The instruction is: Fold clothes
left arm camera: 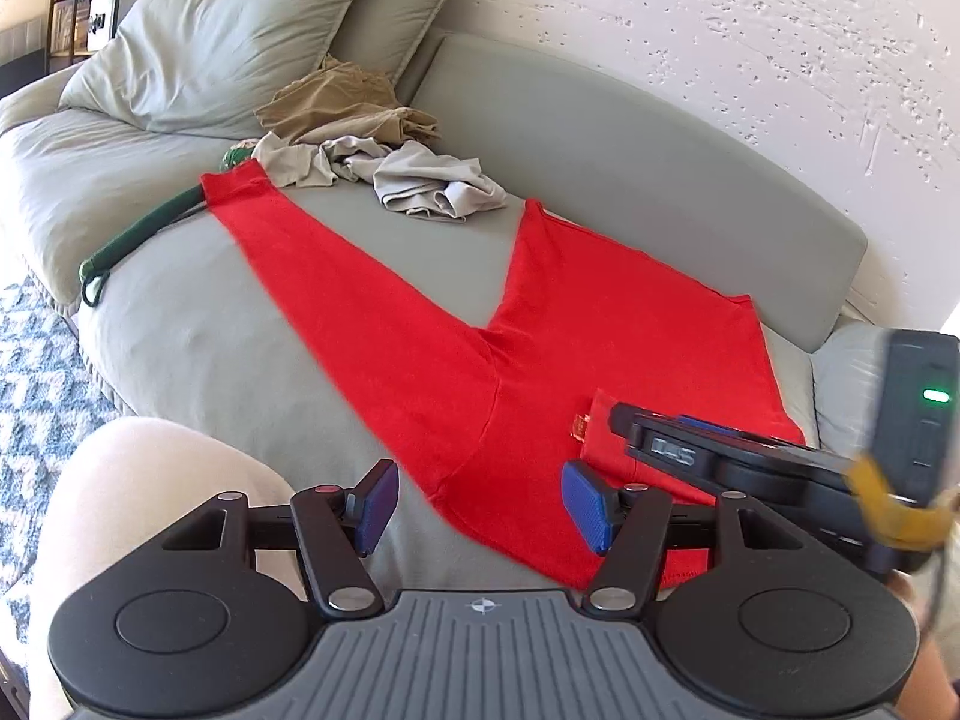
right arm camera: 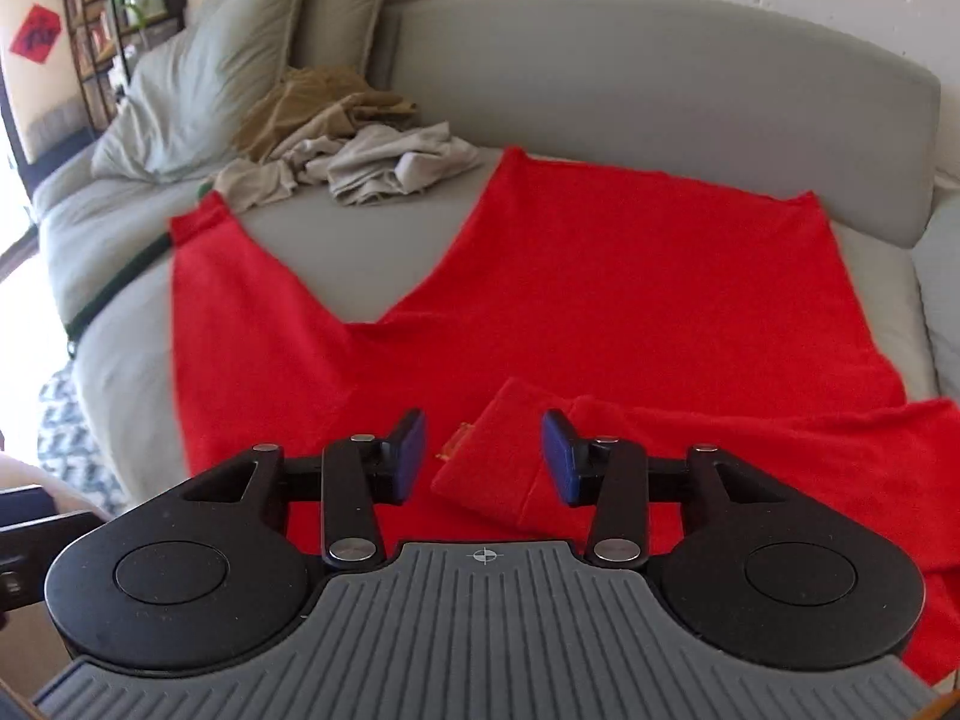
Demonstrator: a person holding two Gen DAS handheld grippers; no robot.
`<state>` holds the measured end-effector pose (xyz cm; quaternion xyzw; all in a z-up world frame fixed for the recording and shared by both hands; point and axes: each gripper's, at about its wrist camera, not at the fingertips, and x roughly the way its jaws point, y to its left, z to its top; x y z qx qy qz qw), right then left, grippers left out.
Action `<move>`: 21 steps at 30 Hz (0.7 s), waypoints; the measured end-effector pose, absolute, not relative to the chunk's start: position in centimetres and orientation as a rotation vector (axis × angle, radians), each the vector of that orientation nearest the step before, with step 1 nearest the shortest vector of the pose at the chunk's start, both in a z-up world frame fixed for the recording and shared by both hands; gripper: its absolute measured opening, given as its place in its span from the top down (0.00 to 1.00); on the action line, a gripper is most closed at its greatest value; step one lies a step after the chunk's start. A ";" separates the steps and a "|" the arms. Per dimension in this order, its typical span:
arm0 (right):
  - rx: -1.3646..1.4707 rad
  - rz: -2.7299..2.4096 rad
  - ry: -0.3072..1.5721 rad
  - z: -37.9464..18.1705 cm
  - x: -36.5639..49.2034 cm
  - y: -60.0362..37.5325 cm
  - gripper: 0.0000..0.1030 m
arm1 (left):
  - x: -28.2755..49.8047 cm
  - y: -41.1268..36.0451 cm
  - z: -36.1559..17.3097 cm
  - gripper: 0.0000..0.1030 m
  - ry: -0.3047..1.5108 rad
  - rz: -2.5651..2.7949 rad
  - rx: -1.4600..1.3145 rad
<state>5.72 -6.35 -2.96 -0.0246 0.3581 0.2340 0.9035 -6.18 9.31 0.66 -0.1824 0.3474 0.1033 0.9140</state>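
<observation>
red trousers (left arm camera: 540, 360) flat on sofa (left arm camera: 630, 138) | left hand-held gripper (left arm camera: 480, 507) open | right hand-held gripper (right arm camera: 483, 456) open above trousers, body marked "D45"

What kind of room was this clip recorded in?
Likely a home living room or bedroom: red trousers lie spread on a grey cushioned sofa or daybed with pillows, a bookshelf behind, and a patterned rug below.

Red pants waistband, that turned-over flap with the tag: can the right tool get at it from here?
Probably yes. The right tool is open, and the folded flap of the red pants lies directly ahead between its fingers, with nothing over it. The left tool is off to the side.
</observation>
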 end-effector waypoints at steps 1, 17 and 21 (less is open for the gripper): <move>-0.028 0.492 0.743 -2.6 5.1 -7.4 0.50 | -6.1 9.3 0.4 0.42 0.720 0.206 -0.384; 0.412 0.360 0.613 -6.1 -0.2 -26.1 0.46 | 6.1 7.9 -6.2 0.51 0.888 0.003 -0.526; 0.478 0.374 0.649 -7.5 1.0 -27.0 0.48 | 7.9 7.8 -6.6 0.51 0.903 -0.021 -0.584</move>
